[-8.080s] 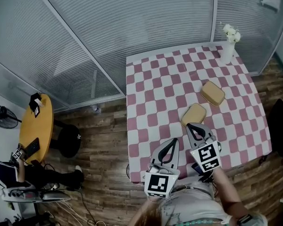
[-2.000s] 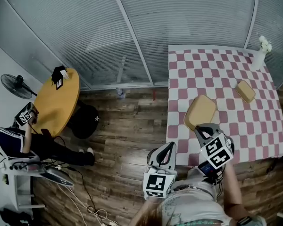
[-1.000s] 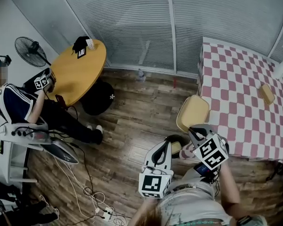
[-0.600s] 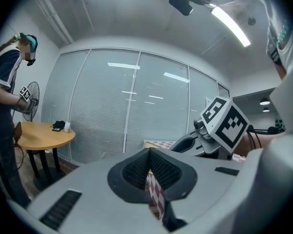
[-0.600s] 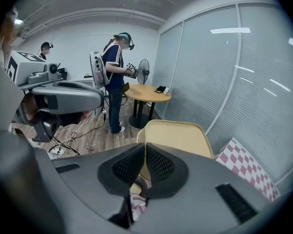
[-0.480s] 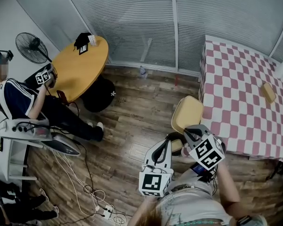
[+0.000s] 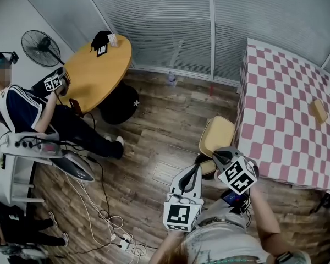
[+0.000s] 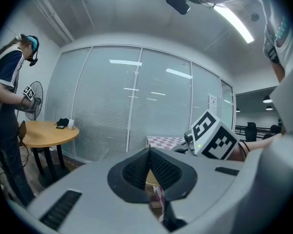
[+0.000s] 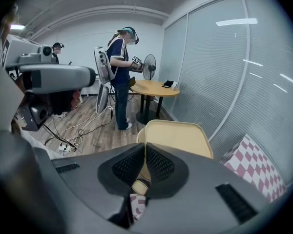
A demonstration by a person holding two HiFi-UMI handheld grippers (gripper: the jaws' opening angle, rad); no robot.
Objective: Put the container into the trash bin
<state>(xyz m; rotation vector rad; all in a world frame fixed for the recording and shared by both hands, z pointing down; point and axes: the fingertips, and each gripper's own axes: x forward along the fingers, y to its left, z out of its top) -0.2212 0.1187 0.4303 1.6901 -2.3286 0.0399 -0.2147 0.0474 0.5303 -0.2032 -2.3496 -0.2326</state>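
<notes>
The tan container (image 7: 217, 136) hangs over the wooden floor, left of the checked table (image 7: 286, 120). My right gripper (image 7: 215, 155) is shut on the container's near edge. In the right gripper view the pads (image 9: 136, 162) pinch that edge, and the container (image 9: 176, 135) stands out beyond them. A dark round bin (image 7: 201, 160) with something tan in it shows just under the container, partly hidden by both grippers. My left gripper (image 7: 196, 168) is shut with nothing in it, low beside the right one. Its closed pads (image 8: 158, 167) show in the left gripper view.
A second tan container (image 7: 319, 111) lies on the checked table. A round yellow table (image 7: 93, 73) and a black round object (image 7: 121, 106) stand at the left, with a seated person (image 7: 22, 109), a fan (image 7: 36, 43) and floor cables (image 7: 110, 224).
My right gripper has come down and a little left with the container, closer to the dark bin. The left gripper has stayed where it was.
</notes>
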